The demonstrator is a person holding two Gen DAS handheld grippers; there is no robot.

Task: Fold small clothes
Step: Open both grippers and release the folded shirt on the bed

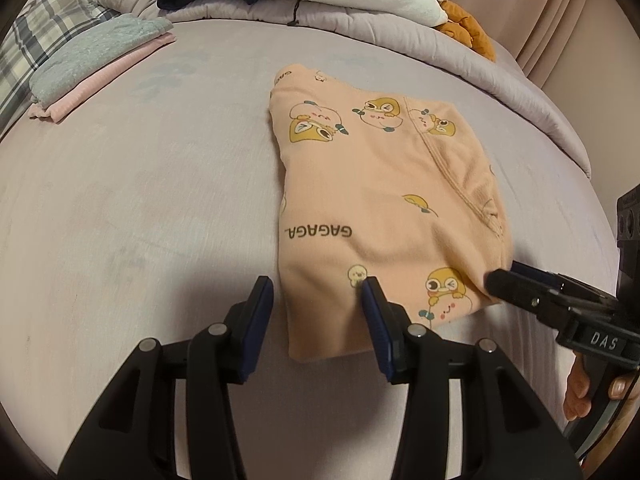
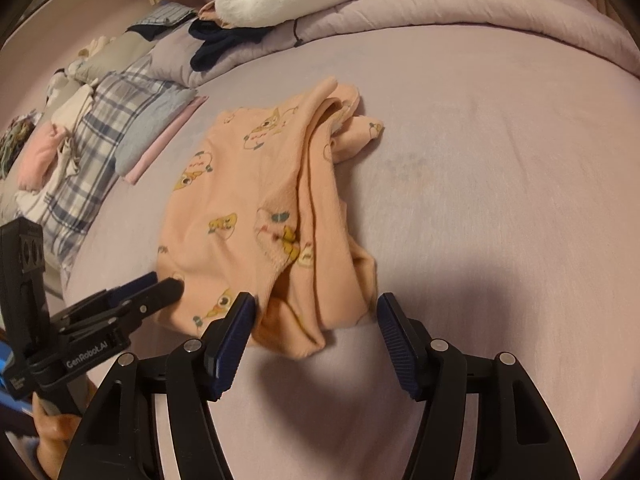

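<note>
Left wrist view — open tongs (image 1: pixel 316 292) beside folded garment (image 1: pixel 380 184).

dim warm light | soft shadows near tools (fisheye-bent edges) | slight blur

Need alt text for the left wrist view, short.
A folded peach garment printed with cartoon ducks lies on a lilac bed sheet, with the left gripper open at its near edge and gripping nothing. The right gripper reaches in from the right to the garment's corner. Folded grey and pink cloths sit far left.
</note>
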